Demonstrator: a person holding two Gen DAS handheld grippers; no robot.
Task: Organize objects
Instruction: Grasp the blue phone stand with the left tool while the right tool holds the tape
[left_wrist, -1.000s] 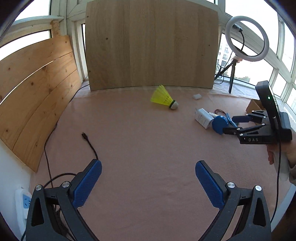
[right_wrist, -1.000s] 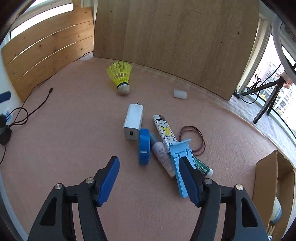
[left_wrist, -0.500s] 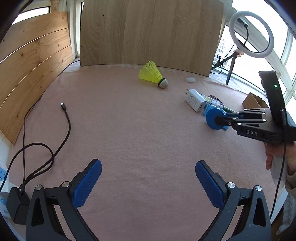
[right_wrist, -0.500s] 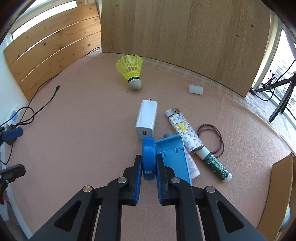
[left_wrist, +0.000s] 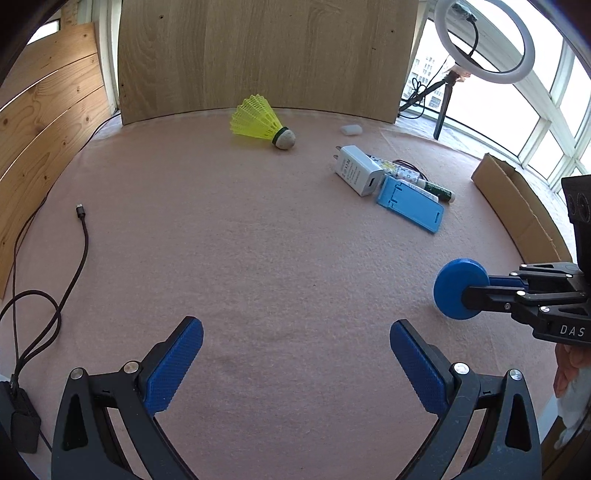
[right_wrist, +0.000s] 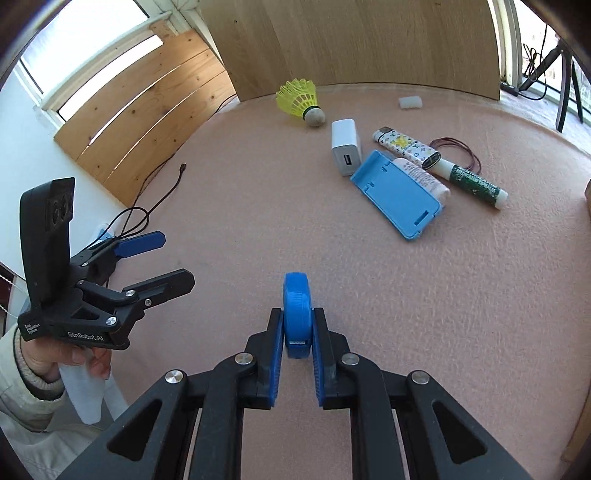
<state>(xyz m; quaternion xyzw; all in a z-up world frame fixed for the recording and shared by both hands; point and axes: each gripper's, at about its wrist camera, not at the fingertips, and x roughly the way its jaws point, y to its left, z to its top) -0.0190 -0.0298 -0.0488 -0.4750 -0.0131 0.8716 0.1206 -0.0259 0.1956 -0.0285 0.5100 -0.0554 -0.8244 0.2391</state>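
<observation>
My right gripper (right_wrist: 297, 334) is shut on a round blue tape measure (right_wrist: 296, 308) and holds it above the pink cloth; it also shows in the left wrist view (left_wrist: 459, 292). My left gripper (left_wrist: 295, 365) is open and empty, low over the cloth; it appears in the right wrist view (right_wrist: 162, 260). On the cloth lie a yellow shuttlecock (left_wrist: 260, 123), a white charger (left_wrist: 357, 170), a blue phone stand (left_wrist: 410, 202), a patterned lighter (right_wrist: 404, 144), a green-and-white tube (right_wrist: 471, 181) and a small white bottle (right_wrist: 421, 175).
A cardboard box (left_wrist: 517, 206) stands at the right edge. A black cable (left_wrist: 79, 236) runs along the left side. Wooden boards (left_wrist: 258, 51) close the back and left. A ring light (left_wrist: 484, 40) stands back right. A white eraser (left_wrist: 351, 129) and a hair tie (right_wrist: 458, 151) lie farther back.
My right gripper closed on the blue tape measure, lifted it from the pile and drew it back toward the near right. My left gripper stayed open.
</observation>
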